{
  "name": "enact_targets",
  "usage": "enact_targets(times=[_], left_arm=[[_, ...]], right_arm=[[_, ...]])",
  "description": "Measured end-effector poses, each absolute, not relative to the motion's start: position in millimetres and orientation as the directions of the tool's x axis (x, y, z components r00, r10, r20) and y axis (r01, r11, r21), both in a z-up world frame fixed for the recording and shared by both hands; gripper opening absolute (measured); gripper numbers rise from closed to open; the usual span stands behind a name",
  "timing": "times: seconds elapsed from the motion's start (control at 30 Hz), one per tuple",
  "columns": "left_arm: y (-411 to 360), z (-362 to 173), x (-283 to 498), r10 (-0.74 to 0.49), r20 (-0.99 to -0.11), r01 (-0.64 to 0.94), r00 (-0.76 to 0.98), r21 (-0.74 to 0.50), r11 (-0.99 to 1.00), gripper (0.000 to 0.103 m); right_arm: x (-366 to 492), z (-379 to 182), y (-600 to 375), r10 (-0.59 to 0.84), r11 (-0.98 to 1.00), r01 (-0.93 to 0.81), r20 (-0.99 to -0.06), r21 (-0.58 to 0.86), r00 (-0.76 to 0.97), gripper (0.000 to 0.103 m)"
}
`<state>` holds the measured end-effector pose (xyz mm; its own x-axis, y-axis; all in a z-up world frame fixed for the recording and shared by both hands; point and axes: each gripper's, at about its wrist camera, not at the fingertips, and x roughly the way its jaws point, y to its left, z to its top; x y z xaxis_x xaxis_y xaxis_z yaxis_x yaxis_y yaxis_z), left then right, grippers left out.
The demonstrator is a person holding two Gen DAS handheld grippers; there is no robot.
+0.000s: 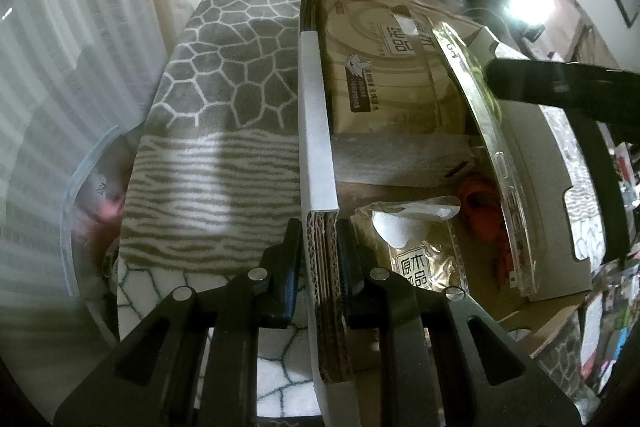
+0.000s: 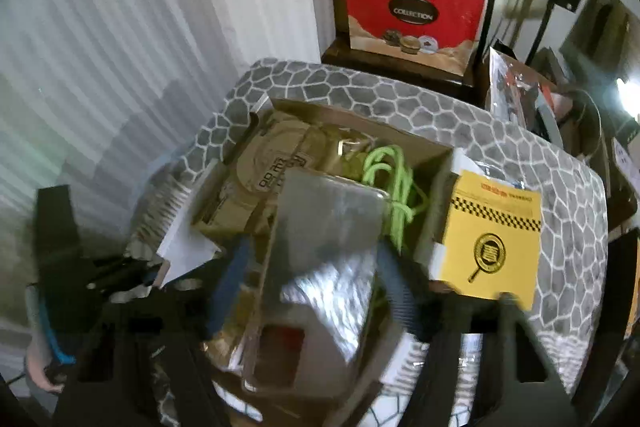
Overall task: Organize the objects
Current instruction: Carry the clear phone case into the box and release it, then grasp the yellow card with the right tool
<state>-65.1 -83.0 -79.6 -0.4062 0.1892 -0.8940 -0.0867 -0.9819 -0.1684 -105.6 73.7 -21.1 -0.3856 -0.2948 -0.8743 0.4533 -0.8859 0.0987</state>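
Box [image 1: 320,131] wall, centre frame, pinched by left gripper [image 1: 318,247]. Right gripper [image 2: 308,287], lower centre, clamps clear phone case [image 2: 320,247] above box; next, lower it inside, then release.

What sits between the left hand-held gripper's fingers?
The cardboard box wall stands edge-on between the left hand-held gripper fingers, clamped, in the left wrist view.

Corrugated cardboard box wall [image 1: 320,155], glossy clear plastic case [image 1: 508,163], fuzzy patterned cloth [image 1: 224,99].
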Motion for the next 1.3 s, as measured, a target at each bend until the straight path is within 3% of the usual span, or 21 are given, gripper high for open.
enact_targets(times=[0.03,0.1,0.17,0.2,0.3,0.4,0.47,0.5,0.53,0.67,0.73,0.93,1.3], left_arm=[[-82.9,-79.5,-65.0,0.189,-0.894,-0.087,-0.406,-0.168,-0.982,0.015],[-82.8,-79.5,-65.0,0.190,-0.894,-0.087,-0.406,-0.169,-0.982,0.015],[-83.3,-79.6,-65.1,0.193,-0.893,-0.088,-0.406,-0.172,-0.981,0.015],[-84.2,-79.6,-65.1,0.198,-0.892,-0.090,-0.406,-0.176,-0.980,0.015],[-84.4,-80.2,-65.1,0.196,-0.892,-0.093,-0.406,-0.173,-0.981,0.015],[-83.2,-80.4,-63.7,0.191,-0.893,-0.094,-0.407,-0.167,-0.982,0.015],[-83.3,-80.4,-63.0,0.192,-0.893,-0.093,-0.407,-0.169,-0.981,0.015],[-83.0,-80.4,-62.9,0.193,-0.893,-0.093,-0.408,-0.170,-0.981,0.015],[-83.0,-80.5,-62.9,0.194,-0.892,-0.093,-0.408,-0.170,-0.981,0.015],[-83.6,-81.1,-62.2,0.187,-0.894,-0.094,-0.408,-0.163,-0.982,0.015],[-83.6,-81.6,-61.7,0.186,-0.893,-0.096,-0.409,-0.161,-0.982,0.015],[-81.2,-81.3,-60.9,0.175,-0.894,-0.096,-0.413,-0.148,-0.984,0.015],[-78.3,-78.4,-60.3,0.165,-0.897,-0.091,-0.409,-0.140,-0.986,0.015]], right_arm=[[-107.8,-25.4,69.8,-0.295,-0.885,0.454,-0.880,0.104,-0.373,0.040],[-112.5,-34.7,63.9,-0.298,-0.882,0.457,-0.889,0.116,-0.349,0.038],[-117.8,-42.9,62.3,-0.274,-0.892,0.439,-0.897,0.103,-0.346,0.028],[-119.9,-46.0,64.6,-0.259,-0.902,0.420,-0.902,0.098,-0.346,0.016],[-123.9,-47.6,76.5,-0.298,-0.912,0.376,-0.894,0.164,-0.334,0.017],[-123.7,-44.0,78.2,-0.300,-0.914,0.371,-0.889,0.164,-0.346,0.019],[-126.1,-45.5,75.8,-0.292,-0.911,0.384,-0.890,0.148,-0.349,0.032],[-127.8,-46.6,77.6,-0.315,-0.904,0.390,-0.889,0.174,-0.332,0.045],[-129.1,-46.7,81.5,-0.346,-0.897,0.388,-0.885,0.214,-0.312,0.048],[-130.5,-30.8,104.0,-0.391,-0.891,0.366,-0.865,0.269,-0.314,0.048],[-131.6,-18.5,118.0,-0.390,-0.893,0.366,-0.858,0.264,-0.334,0.053],[-142.2,-4.1,171.8,-0.294,-0.940,0.284,-0.866,0.186,-0.405,0.061],[-168.0,-52.5,249.1,-0.153,-0.986,0.115,-0.907,0.117,-0.391,0.061]])
